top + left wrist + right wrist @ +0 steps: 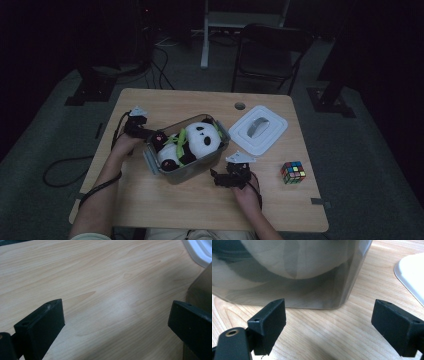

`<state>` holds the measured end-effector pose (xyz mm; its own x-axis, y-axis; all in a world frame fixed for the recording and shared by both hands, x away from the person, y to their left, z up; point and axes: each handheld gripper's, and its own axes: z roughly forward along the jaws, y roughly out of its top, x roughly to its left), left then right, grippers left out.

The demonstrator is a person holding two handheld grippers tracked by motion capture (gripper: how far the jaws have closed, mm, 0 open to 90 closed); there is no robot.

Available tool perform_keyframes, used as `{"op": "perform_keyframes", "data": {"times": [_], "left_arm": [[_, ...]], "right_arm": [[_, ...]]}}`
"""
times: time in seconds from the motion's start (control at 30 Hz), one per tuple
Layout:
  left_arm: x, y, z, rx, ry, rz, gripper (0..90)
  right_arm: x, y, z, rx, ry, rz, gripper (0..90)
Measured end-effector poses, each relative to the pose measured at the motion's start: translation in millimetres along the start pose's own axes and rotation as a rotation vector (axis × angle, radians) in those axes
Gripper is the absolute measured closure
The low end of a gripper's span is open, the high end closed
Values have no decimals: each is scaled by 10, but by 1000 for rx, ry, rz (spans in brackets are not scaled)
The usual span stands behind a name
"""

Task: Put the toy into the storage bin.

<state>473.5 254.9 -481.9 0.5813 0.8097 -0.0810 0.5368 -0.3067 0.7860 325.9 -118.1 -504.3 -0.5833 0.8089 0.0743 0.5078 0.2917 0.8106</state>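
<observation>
A clear tub (192, 167) sits mid-bench (165, 200), holding a panda (202, 137) plush. The left gripper (145, 133) is at the tub's left end, its jaws apart over bare wood, with the tub wall just beside the right jaw (197, 292). The right gripper (220, 179) is just near of the tub's near right corner, jaws apart and holding nothing, facing the tub wall (294, 272). A white lid (259, 129) lies right of the tub, a cube (293, 172) near right.
</observation>
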Motion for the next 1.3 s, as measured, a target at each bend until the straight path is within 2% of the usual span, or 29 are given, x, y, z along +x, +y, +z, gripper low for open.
{"op": "perform_keyframes", "data": {"times": [0.07, 0.27, 0.53, 0.6, 0.7, 1.0, 1.13, 1.17, 1.3], "left_arm": [[-18, -28, -14, -6, -3, -5, 14], [-129, -107, -46, 20, -25, 8, 14], [-399, -177, -131, 20, -20, 74, 14], [-454, -204, -149, 21, -31, 74, 13], [-537, -245, -167, 26, -53, 74, 13], [-782, -333, -175, 47, -114, 77, 12], [-869, -340, -192, 55, -101, 97, 4], [-929, -345, -206, 52, -87, 113, 5], [-1017, -364, -215, 55, -76, 119, 5]], "right_arm": [[-13, -4, -1, 2, -2, 2, 120], [-15, -5, 8, 7, -11, 3, 120], [-40, -5, -21, -2, 3, 7, 120], [-53, -11, -41, -2, -14, 3, 121], [-97, -28, -66, -1, -12, 14, 121], [-200, -62, -123, 4, -51, -12, 141], [-263, -57, -135, 2, -55, -22, 143], [-289, -52, -138, 1, -56, -27, 145], [-366, -49, -143, 4, -40, -38, 147]]}}
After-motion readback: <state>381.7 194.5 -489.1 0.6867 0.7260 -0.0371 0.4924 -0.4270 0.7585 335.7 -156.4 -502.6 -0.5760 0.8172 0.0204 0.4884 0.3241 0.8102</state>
